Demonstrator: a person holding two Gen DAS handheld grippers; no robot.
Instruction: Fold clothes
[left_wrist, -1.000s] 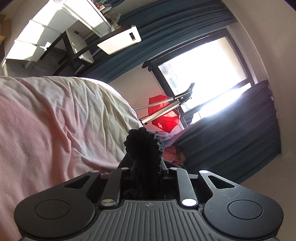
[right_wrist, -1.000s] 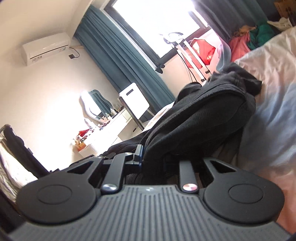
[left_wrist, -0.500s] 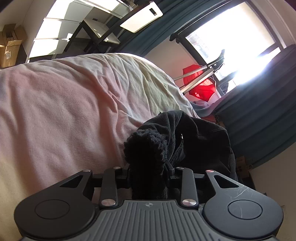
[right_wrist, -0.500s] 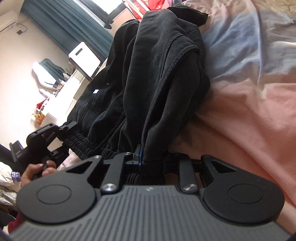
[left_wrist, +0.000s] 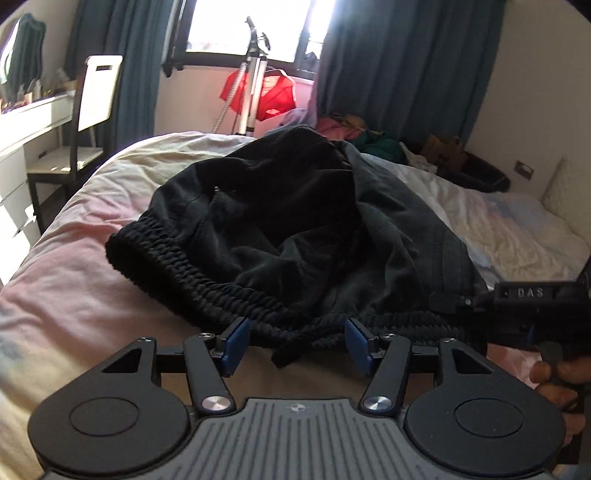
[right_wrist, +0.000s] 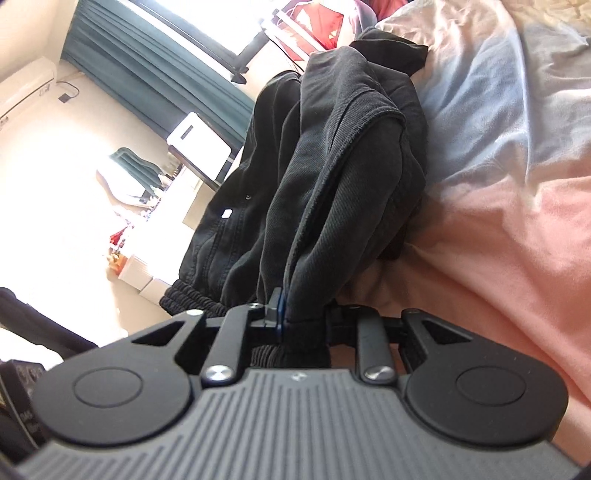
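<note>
Black pants (left_wrist: 295, 221) with a ribbed elastic waistband (left_wrist: 177, 266) lie bunched on the pink and white bed sheet (left_wrist: 74, 295). My left gripper (left_wrist: 297, 343) stands open just short of the waistband, blue pads apart, nothing between them. At the right of this view my right gripper (left_wrist: 469, 301), held by a hand (left_wrist: 554, 376), grips the waistband's other end. In the right wrist view the right gripper (right_wrist: 295, 321) is shut on the pants (right_wrist: 332, 166) at the waistband, and the fabric stretches away over the sheet (right_wrist: 498, 240).
A white desk (left_wrist: 22, 122) and chair (left_wrist: 96, 92) stand left of the bed. A red garment (left_wrist: 269, 96) hangs on a rack under the window. A clothes pile (left_wrist: 369, 140) lies beyond the bed's far side. A pale headboard (left_wrist: 561, 192) is at the right.
My left gripper has let go of the waistband and opened. The pants, held up a second ago, now rest on the bed. The right gripper has stayed shut on them.
</note>
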